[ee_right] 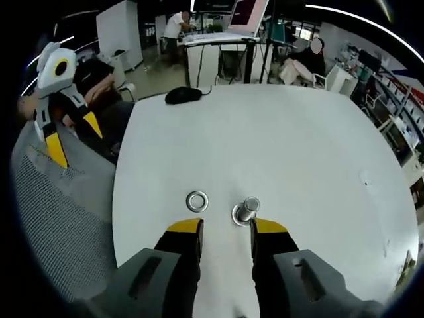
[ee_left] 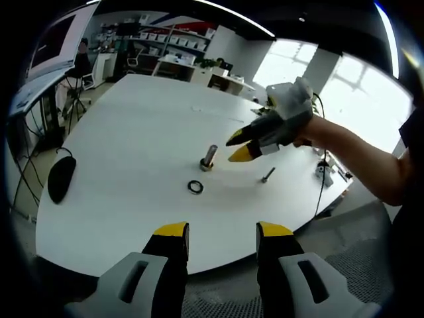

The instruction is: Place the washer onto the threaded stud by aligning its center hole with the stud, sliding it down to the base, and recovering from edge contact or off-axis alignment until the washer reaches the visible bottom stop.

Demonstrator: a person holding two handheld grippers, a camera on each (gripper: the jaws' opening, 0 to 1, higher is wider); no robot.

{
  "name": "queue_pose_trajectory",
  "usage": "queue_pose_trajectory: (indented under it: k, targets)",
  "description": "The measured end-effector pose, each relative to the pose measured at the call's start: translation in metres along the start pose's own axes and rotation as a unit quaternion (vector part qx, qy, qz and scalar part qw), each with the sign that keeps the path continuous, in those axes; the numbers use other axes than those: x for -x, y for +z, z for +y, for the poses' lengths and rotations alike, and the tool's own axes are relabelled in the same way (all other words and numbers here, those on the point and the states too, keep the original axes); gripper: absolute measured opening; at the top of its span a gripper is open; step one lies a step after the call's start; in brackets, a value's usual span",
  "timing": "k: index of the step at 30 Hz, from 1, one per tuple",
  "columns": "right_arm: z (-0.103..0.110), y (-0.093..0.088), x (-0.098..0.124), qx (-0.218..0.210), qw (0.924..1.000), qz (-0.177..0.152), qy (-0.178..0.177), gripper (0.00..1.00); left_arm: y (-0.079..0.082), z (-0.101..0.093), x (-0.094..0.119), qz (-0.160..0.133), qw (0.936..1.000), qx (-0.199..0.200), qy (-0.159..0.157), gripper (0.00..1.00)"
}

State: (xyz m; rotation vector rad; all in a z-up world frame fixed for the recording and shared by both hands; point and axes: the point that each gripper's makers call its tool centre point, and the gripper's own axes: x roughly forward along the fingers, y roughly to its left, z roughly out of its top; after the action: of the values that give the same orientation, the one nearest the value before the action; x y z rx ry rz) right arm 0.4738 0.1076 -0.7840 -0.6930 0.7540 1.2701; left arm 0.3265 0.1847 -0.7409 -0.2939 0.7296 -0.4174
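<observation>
A metal washer (ee_left: 195, 187) (ee_right: 197, 201) lies flat on the white table (ee_left: 132, 132) (ee_right: 278, 146). A short way from it stands the threaded stud (ee_left: 209, 158) (ee_right: 248, 209), upright on its round base. My right gripper (ee_right: 227, 227) (ee_left: 238, 146) is open and empty, with its yellow tips just short of the stud and the washer. My left gripper (ee_left: 223, 232) (ee_right: 74, 137) is open too, held back off the table's edge, well away from both parts.
A loose bolt (ee_left: 267, 175) lies beyond the stud in the left gripper view. A black mouse (ee_left: 61, 177) (ee_right: 183, 95) rests near one table edge. Desks, shelves and people fill the room behind. A grey mesh chair (ee_right: 59, 218) stands beside the table.
</observation>
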Motion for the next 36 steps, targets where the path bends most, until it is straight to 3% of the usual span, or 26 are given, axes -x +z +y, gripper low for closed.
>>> queue_pose_trajectory:
  k: [9, 24, 36]
  targets:
    - [0.010, 0.003, -0.019, 0.016, 0.9997, 0.007, 0.018, 0.32, 0.000, 0.001, 0.000, -0.002, 1.0000, 0.001, 0.001, 0.39]
    - [0.027, -0.009, -0.060, 0.029, 0.9980, 0.032, 0.045, 0.32, 0.002, 0.001, 0.000, -0.005, 1.0000, 0.003, 0.001, 0.39]
    - [0.027, -0.010, -0.083, 0.040, 0.9973, 0.042, 0.044, 0.31, 0.001, 0.001, 0.000, -0.003, 1.0000, 0.002, 0.000, 0.39]
